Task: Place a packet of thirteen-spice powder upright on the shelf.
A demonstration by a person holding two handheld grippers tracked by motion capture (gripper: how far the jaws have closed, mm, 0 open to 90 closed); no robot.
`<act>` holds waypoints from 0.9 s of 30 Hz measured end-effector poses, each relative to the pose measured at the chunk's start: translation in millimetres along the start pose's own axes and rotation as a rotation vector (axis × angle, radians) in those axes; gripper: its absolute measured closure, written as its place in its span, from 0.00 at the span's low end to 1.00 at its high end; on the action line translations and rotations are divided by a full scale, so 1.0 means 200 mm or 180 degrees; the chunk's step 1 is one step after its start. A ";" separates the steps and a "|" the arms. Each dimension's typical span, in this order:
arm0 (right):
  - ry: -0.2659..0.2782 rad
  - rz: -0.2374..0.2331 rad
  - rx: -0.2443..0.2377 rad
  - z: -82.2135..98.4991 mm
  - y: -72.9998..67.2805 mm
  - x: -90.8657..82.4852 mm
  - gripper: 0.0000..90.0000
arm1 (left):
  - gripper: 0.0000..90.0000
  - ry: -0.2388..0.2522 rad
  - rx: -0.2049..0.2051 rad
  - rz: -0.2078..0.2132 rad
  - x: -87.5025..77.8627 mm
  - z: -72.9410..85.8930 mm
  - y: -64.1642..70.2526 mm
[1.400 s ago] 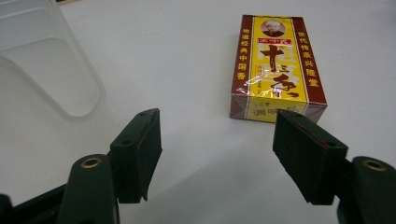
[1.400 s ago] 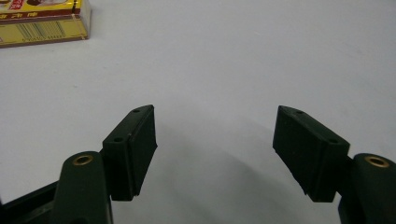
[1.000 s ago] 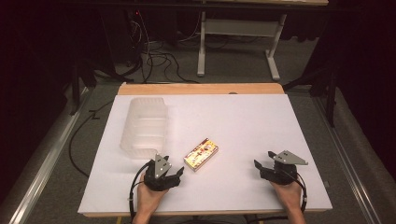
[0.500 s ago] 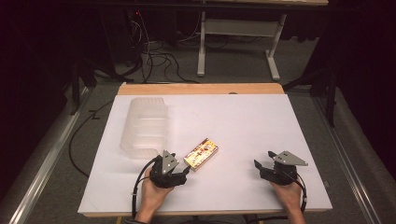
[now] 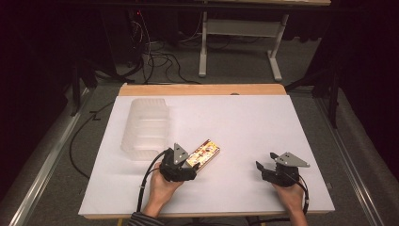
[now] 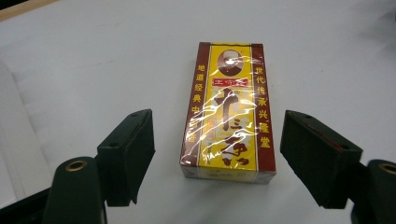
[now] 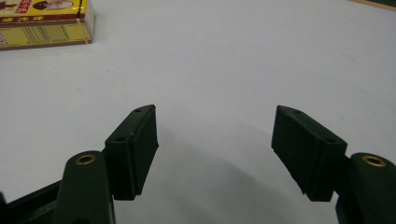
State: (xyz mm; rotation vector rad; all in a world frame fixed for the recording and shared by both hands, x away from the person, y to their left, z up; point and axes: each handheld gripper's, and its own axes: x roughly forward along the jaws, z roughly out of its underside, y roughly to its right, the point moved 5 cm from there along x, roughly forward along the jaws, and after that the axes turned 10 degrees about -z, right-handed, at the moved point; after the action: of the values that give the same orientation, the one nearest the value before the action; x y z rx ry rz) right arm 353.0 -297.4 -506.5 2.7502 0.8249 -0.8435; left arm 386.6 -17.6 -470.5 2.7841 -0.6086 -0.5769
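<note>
As it advanced, the left gripper now straddles the box.

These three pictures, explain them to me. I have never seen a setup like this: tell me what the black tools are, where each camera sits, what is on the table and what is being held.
A person sits at a white table and holds a hand tool with two black jaws in each hand: the left gripper and the right gripper. The high view looks down from above the person. The other two cameras ride on the grippers and look out between their jaws. On the table lie a yellow and red box, wrapped in clear film, and a clear plastic container. Nothing is held: both grippers are open. The left one's jaws stand either side of the box's near end, not touching it.
</note>
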 end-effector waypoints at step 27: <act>-0.0025 0.0016 -0.0022 0.00 0.01 0.00 0.35 | 0.27 -0.0541 0.0223 -0.0058 0.31 -0.02 0.16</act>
State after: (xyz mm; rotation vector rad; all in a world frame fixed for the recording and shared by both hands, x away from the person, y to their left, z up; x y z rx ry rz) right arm 354.2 -297.8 -507.1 2.7400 0.8178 -0.8482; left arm 429.9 -73.5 -476.7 2.8276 -0.6500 -0.8179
